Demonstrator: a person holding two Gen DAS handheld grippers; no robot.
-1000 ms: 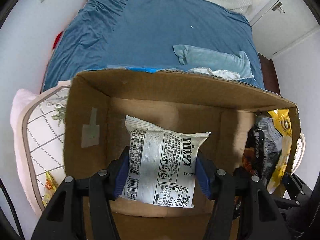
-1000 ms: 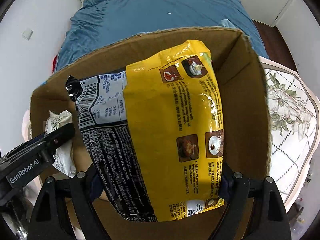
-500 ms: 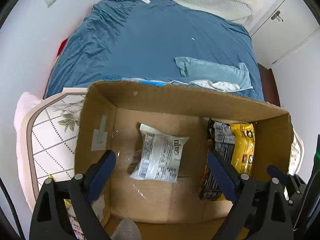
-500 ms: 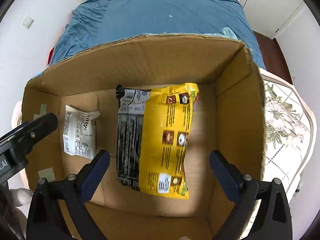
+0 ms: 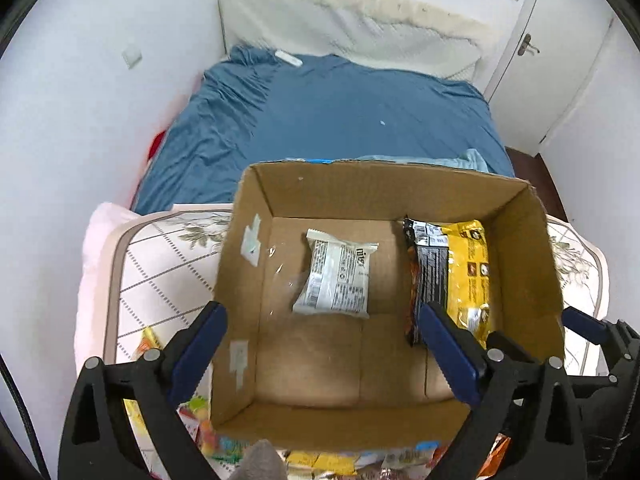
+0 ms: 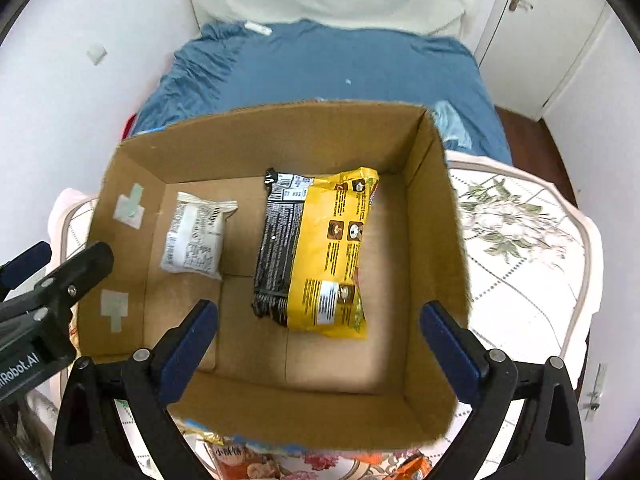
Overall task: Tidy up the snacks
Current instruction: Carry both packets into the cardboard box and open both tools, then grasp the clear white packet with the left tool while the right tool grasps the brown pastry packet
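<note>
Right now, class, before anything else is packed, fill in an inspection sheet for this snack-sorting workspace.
Surface: floral quilted cloth under the box.
Job's things: open brown cardboard box holds a silver-white snack packet and a yellow-and-black noodle bag, lying apart.
Clutter: loose colourful snack packets in front of the box.
Grippers: left gripper opening, empty; right gripper opening, empty.
Cables: nothing seen.
Surroundings: blue bedsheet, white door.
</note>
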